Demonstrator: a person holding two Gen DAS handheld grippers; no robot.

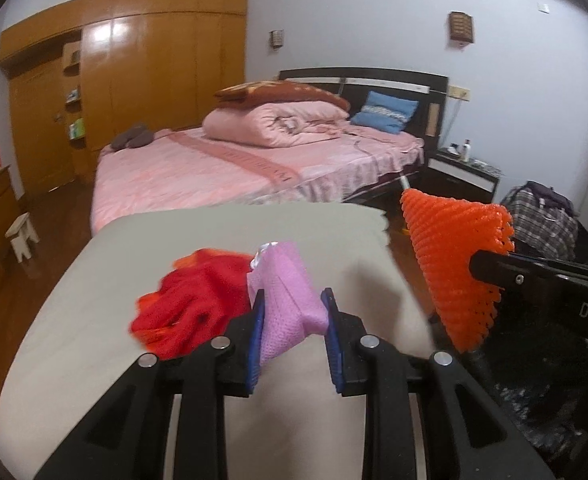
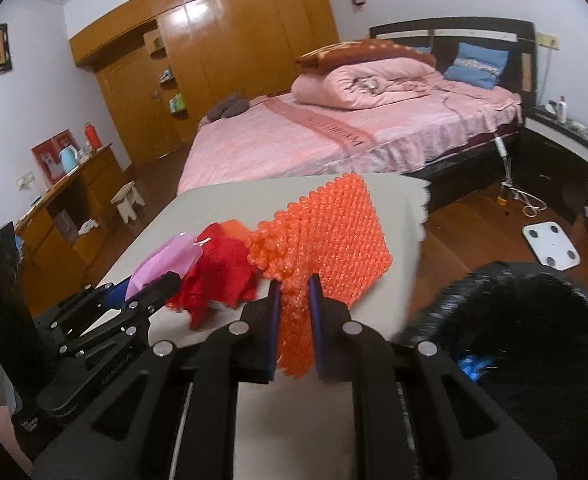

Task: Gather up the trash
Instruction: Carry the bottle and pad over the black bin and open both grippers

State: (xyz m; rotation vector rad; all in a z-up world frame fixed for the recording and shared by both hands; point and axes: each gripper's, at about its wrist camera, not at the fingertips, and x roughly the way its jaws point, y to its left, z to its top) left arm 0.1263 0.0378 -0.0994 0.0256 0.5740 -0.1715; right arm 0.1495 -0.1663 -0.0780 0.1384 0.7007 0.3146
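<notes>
My left gripper (image 1: 292, 300) has its jaws around a pink mesh bag (image 1: 288, 300) on the beige table (image 1: 94, 300), with a gap at the right pad, so its grip is unclear. A crumpled red bag (image 1: 190, 300) lies just left of it. My right gripper (image 2: 295, 285) is shut on an orange foam net (image 2: 325, 236) and holds it above the table's right side; the net also shows in the left wrist view (image 1: 453, 264). The pink bag (image 2: 166, 258), red bag (image 2: 218, 276) and left gripper (image 2: 134, 294) show in the right wrist view.
A black trash bag (image 2: 525, 344) gapes open at the table's right, also low right in the left wrist view (image 1: 533, 400). A pink bed (image 1: 234, 168) stands beyond the table. A white scale (image 2: 551, 246) lies on the wooden floor. A wooden dresser (image 2: 66, 204) stands left.
</notes>
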